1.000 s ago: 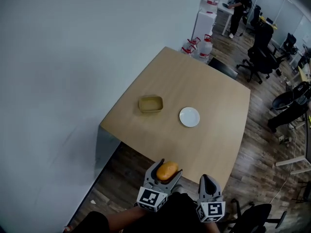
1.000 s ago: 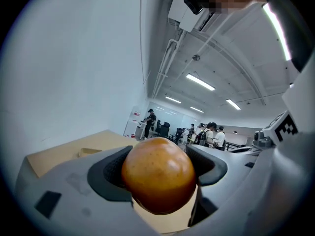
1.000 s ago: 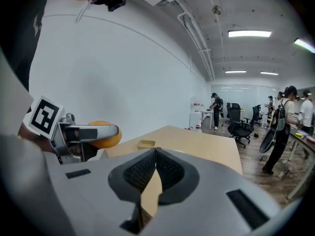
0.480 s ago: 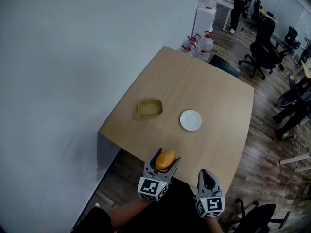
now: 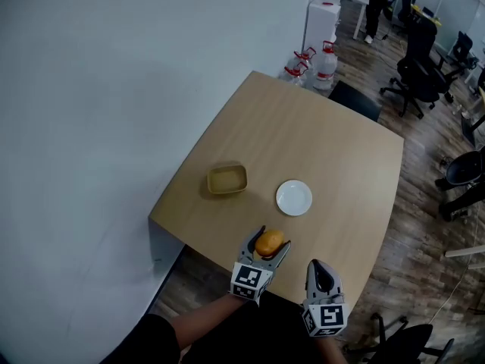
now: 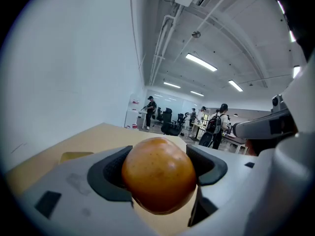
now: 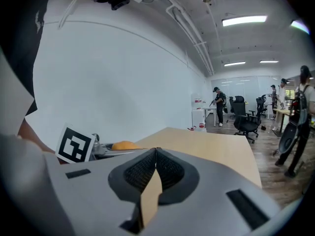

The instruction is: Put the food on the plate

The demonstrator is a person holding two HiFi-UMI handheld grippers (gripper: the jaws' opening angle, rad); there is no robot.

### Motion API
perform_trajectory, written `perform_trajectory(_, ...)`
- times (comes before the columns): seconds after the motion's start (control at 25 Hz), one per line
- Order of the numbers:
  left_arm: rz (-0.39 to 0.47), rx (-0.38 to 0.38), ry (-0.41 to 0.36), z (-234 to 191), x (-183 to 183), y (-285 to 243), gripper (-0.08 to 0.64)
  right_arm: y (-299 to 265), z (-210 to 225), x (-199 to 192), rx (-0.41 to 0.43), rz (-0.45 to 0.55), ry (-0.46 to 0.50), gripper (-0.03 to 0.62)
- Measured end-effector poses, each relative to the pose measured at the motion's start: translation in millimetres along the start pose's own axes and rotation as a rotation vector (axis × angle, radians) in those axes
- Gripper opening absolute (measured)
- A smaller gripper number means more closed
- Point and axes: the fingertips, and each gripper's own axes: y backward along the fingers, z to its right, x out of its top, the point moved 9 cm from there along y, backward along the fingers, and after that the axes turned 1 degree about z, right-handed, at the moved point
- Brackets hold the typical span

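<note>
My left gripper (image 5: pixel 269 243) is shut on an orange bun (image 5: pixel 269 242), held over the near edge of the wooden table (image 5: pixel 326 150). In the left gripper view the bun (image 6: pixel 158 173) fills the space between the dark pads (image 6: pixel 206 165). A small white plate (image 5: pixel 294 198) lies on the table just beyond it, slightly right. My right gripper (image 5: pixel 322 273) hangs lower right of the left one, off the table's near edge, its jaws pressed together with nothing in them (image 7: pixel 155 168). From the right gripper view the bun (image 7: pixel 126 145) shows at left.
A shallow yellow tray (image 5: pixel 226 180) sits left of the plate. Water jugs (image 5: pixel 324 61) and a white cabinet (image 5: pixel 321 20) stand past the table's far corner. Office chairs (image 5: pixel 420 78) and a person (image 5: pixel 377 2) are at the back right. A white wall (image 5: pixel 114 89) runs along the left.
Both grippers have moved forward toward the table. The left one with the bun now reaches over the table's near edge, closer to the plate.
</note>
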Motion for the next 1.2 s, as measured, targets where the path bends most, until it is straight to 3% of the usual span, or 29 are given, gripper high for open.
perform_trajectory(0.28,-0.092,0.016,-0.081,-15.7,-14.1,-71.2,0.329,-23.7,36.0,4.8,-0.015,-0.019,-0.008,0.06)
perform_trajectory(0.76,-0.208,0.02,-0.09,-45.9,-59.5,-155.9,0.329,-43.6,75.8,-2.1,-0.032,-0.049,-0.071,0.06)
perform_trajectory(1.2,-0.3,0.011,-0.127,-55.2,-97.7,-220.6,0.33,-63.9,93.6,-8.1,-0.006,-0.076,-0.054,0.06)
